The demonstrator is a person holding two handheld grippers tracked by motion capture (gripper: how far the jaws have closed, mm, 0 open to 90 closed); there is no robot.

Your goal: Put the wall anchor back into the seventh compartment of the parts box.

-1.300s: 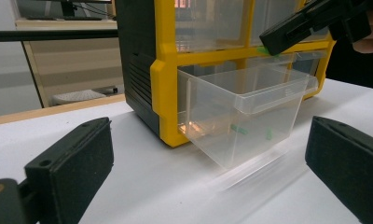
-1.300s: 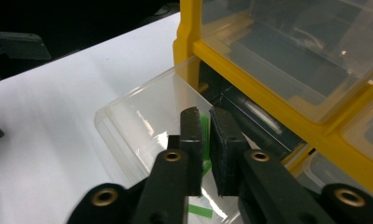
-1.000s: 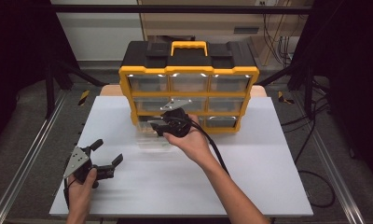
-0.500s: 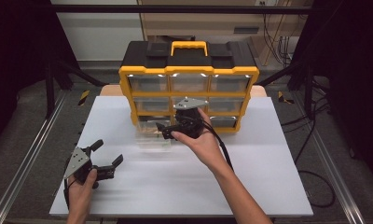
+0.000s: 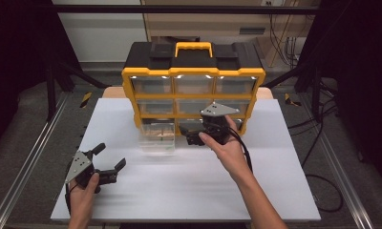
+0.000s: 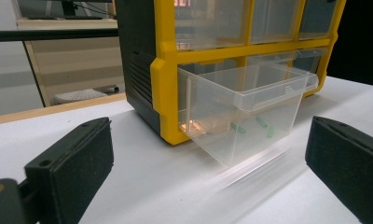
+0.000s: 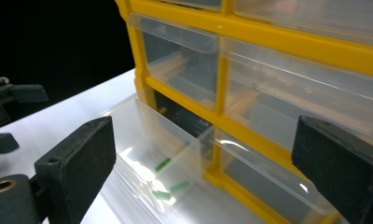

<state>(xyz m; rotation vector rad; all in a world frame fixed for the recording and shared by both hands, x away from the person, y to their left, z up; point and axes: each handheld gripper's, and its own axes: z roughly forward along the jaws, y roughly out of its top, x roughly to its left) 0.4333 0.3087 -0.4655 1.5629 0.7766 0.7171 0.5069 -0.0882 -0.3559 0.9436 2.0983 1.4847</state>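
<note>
1. Compared with a second ago, the right gripper [image 5: 195, 135] has slid to the right, away from the clear drawer [image 5: 156, 138], and its jaws have just been opening; nothing is between them now.
2. The clear drawer is pulled far out of the bottom-left slot of the yellow cabinet [image 5: 194, 76], and its front end rests on the white tabletop [image 5: 275, 191]. It seems left this way so that one can reach inside from above.
3. Some small green pieces [image 6: 264, 126] lie on the drawer floor; in the right gripper view they [image 7: 162, 164] show through the clear wall.
4. The right gripper has its jaws spread wide, just beside the drawer but not touching it. I judge that it let go of the drawer front after the pull.
5. The left gripper [image 5: 105, 162] is near the front-left corner of the tabletop, well apart from the drawer, jaws spread and empty. It points toward the drawer, probably waiting to pick from it.
6. The cabinet stands at the back edge of the tabletop, so free space remains in front of it for the work.
</note>
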